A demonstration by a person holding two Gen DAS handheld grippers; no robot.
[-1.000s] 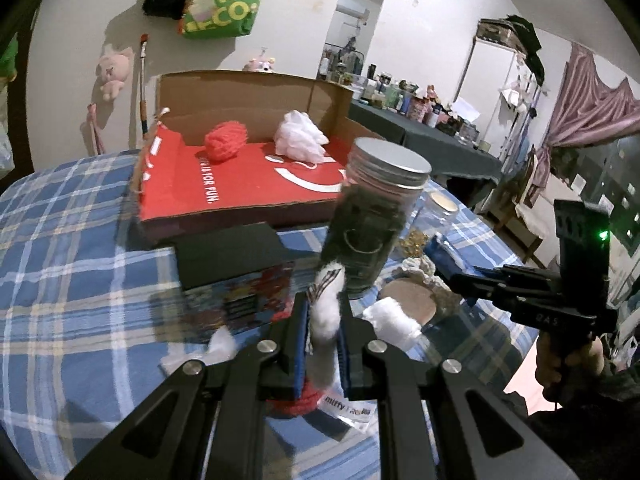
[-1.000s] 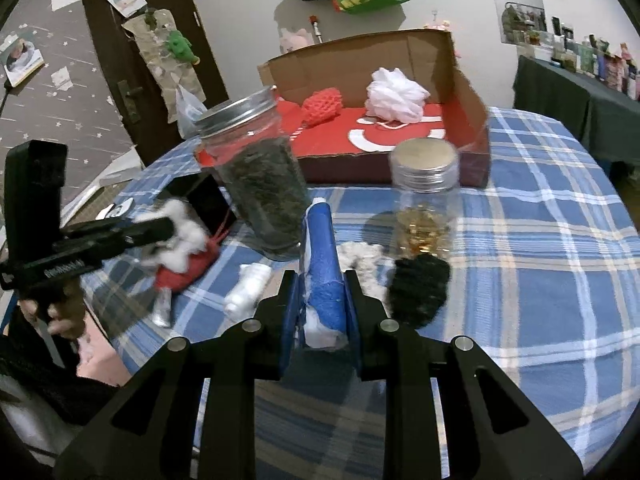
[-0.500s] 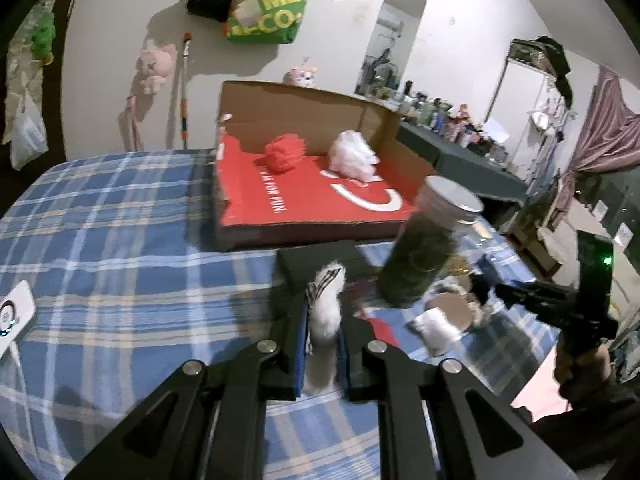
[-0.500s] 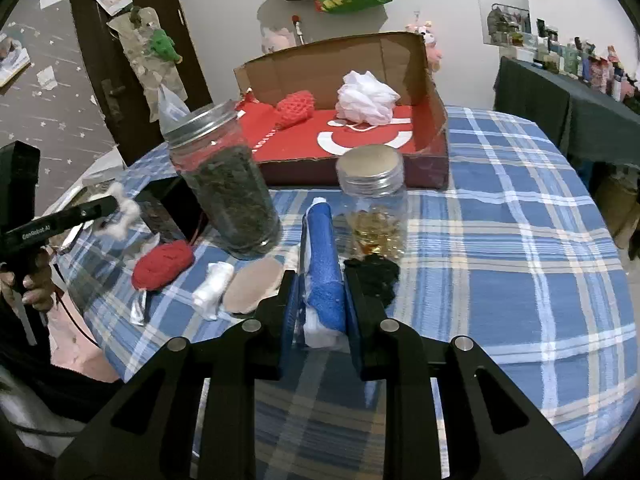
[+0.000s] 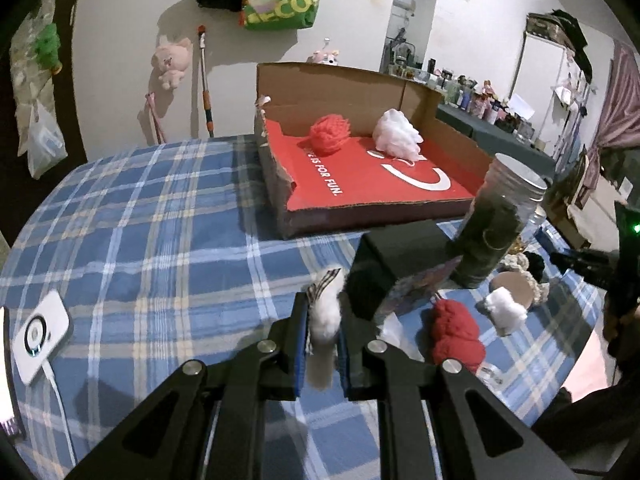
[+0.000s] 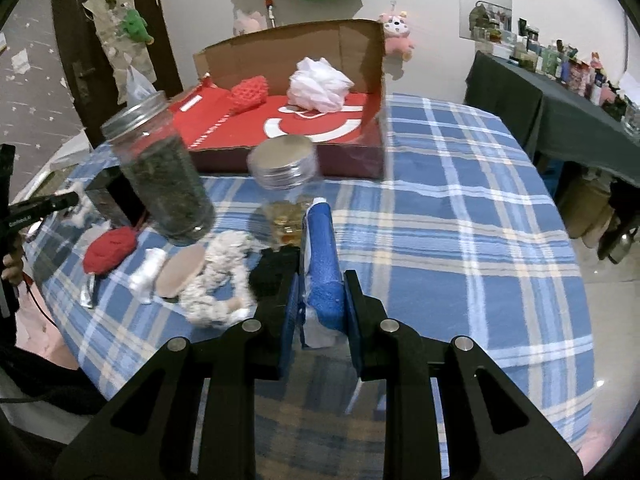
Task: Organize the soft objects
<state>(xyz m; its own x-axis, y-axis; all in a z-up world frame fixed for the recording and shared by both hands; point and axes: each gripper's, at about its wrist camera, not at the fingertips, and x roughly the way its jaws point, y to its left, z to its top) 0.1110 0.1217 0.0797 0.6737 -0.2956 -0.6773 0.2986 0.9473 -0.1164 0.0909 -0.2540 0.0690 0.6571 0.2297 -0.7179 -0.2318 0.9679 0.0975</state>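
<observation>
My left gripper (image 5: 324, 312) is shut on a white fluffy toy (image 5: 325, 320) and holds it above the blue plaid tablecloth. My right gripper (image 6: 322, 280) is shut on a blue soft roll (image 6: 322, 264) with a white end. The red-lined cardboard box (image 5: 380, 184) at the back holds a coral yarn ball (image 5: 330, 134) and a white puff (image 5: 398, 136). On the cloth lie a red yarn ball (image 5: 454, 332), a small white puff (image 5: 502, 310), a cream knitted rope (image 6: 216, 276) and a black fuzzy piece (image 6: 272, 272).
A tall jar of dark leaves (image 6: 164, 176) and a small jar with gold bits (image 6: 286, 184) stand in front of the box. A black box (image 5: 400, 260) sits beside the tall jar. A white device (image 5: 38, 338) with a cable lies at the left edge.
Both grippers have swung left and drawn back from the jars, each keeping its soft object. The left view now shows more bare cloth and the white device.
</observation>
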